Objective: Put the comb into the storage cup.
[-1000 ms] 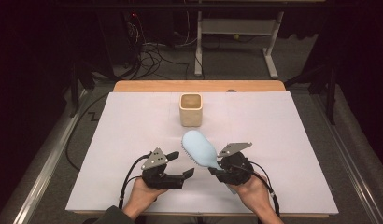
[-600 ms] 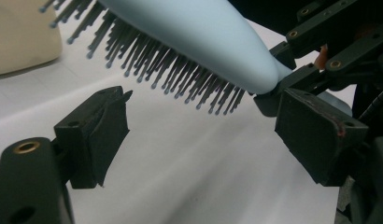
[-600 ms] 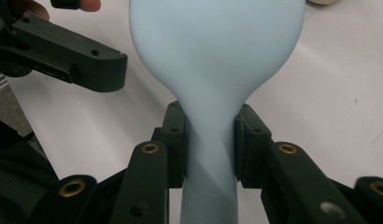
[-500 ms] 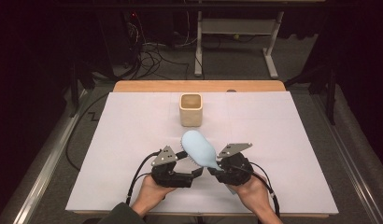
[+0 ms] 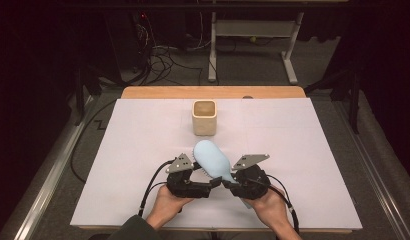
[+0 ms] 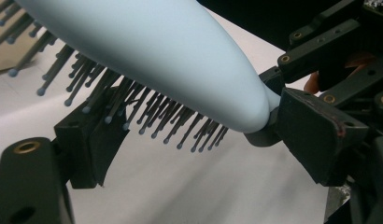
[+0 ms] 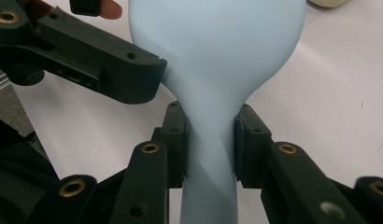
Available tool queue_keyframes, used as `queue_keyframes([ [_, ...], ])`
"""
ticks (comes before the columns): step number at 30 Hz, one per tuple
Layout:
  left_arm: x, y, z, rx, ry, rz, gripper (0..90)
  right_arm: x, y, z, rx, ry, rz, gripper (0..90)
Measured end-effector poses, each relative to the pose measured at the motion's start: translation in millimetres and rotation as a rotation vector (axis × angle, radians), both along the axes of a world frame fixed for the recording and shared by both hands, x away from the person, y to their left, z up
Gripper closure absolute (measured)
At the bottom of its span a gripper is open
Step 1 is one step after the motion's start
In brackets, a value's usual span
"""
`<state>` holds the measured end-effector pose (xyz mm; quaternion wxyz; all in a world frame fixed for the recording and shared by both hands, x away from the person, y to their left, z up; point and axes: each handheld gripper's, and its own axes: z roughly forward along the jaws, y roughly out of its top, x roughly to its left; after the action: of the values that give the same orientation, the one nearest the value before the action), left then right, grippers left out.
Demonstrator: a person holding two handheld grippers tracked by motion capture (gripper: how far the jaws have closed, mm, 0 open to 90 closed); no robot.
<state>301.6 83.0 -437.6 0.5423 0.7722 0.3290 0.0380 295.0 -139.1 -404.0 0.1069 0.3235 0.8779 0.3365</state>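
While the high view looks down on the white table [image 5: 118,165], a pale blue hairbrush [image 5: 211,159] is held just above the near middle of it, its head slanting away toward a small beige cup [image 5: 204,117] that stands well apart farther back. The right gripper [image 5: 232,181] grips the brush at its handle, and the left gripper [image 5: 209,184] sits just beside it, under the brush's head, each carried in one of the person's hands.

From the left gripper view, the brush [image 6: 157,51] fills the top, bristles [image 6: 147,109] pointing down. One jaw of the left gripper stands among the bristles at the left, the other at the right by the brush's neck; the jaws stand apart, and I cannot tell whether either presses on the brush.

From the right gripper view, the right gripper [image 7: 210,147] is clamped on the brush's narrow handle [image 7: 210,154], one pad on each side, touching it. The left gripper's jaw [image 7: 101,70] reaches in from the left and meets the brush's head.
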Motion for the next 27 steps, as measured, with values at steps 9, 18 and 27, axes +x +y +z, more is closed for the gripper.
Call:
queue_keyframes([
  [9,4.3,-1.9,2.3,-0.018,0.035,0.017,20.6,1.1,3.8,-1.0,-0.005,-0.005,0.007,70.4],
  [18,5.6,-2.9,4.2,-0.023,0.044,0.027,21.4,1.3,6.6,-0.6,-0.004,-0.014,0.004,70.4],
  [27,5.8,-3.9,5.5,-0.015,0.049,0.036,21.3,0.1,9.9,0.6,-0.012,-0.035,0.005,70.4],
])
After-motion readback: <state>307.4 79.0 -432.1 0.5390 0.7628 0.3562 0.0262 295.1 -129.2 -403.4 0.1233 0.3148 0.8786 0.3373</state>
